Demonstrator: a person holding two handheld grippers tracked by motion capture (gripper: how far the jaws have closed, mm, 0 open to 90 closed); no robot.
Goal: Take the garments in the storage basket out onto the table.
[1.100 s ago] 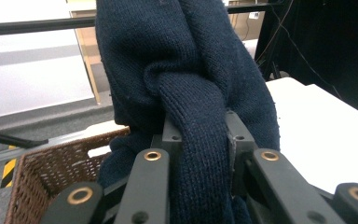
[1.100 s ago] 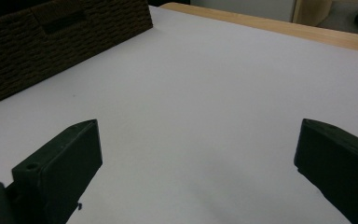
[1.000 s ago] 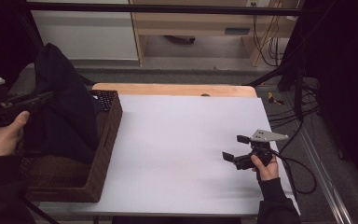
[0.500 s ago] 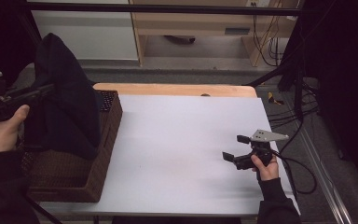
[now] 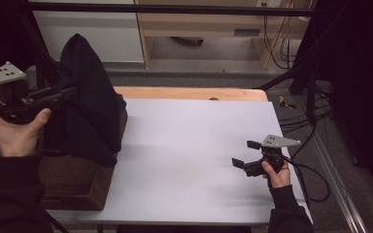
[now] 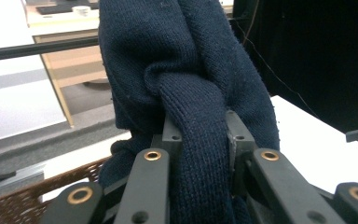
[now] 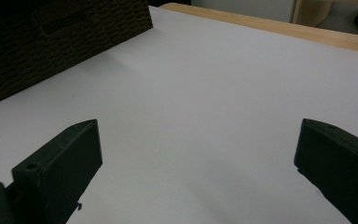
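Pinching only a thick fold of the dark sweater [image 6: 186, 93] in my left gripper [image 6: 200, 135] above the basket [image 5: 73, 179] at the table's left, with my right gripper [image 7: 196, 154] open, I fear it slips back in.

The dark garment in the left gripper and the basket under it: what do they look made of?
The garment looks like navy knitted wool or acrylic, matte; fine knit rows show close up, bunched between the left gripper pads. The basket seems woven wicker or rattan, dark brown; its wall shows rows of plaited strands.
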